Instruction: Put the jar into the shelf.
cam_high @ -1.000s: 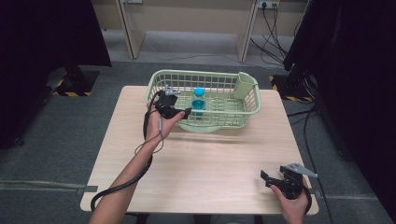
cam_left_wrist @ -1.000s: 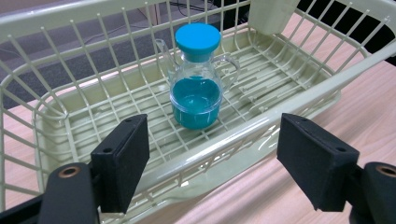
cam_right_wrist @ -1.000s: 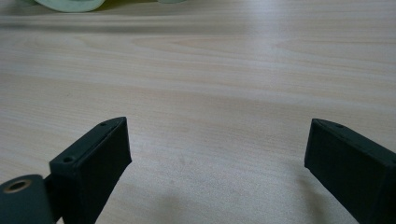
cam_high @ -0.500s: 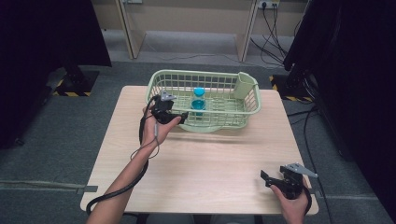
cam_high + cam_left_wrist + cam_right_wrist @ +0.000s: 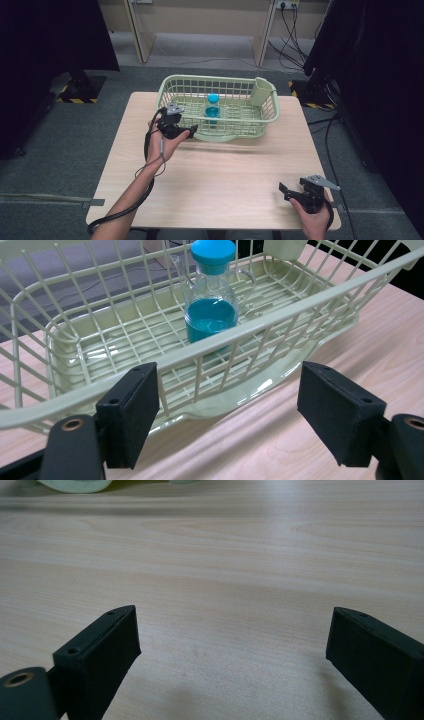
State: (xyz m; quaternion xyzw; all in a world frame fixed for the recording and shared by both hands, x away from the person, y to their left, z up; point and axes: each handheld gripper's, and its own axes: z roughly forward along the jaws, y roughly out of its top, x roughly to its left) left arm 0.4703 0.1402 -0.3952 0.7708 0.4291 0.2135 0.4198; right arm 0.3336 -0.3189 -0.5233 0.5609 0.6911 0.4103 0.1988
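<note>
Left gripper (image 5: 191,131) withdrawn, basket (image 5: 280,315) rim ahead, bottle (image 5: 212,295) inside

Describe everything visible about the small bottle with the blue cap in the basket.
The bottle is small and clear, glass or plastic by its look, with a round blue cap, a narrow neck, a small spout and a thin handle. Blue liquid fills about its lower half. It stands upright on the grid floor of the pale green basket, near the middle, apart from the walls. Nothing grips it: the left tool is open outside the near wall.
</note>
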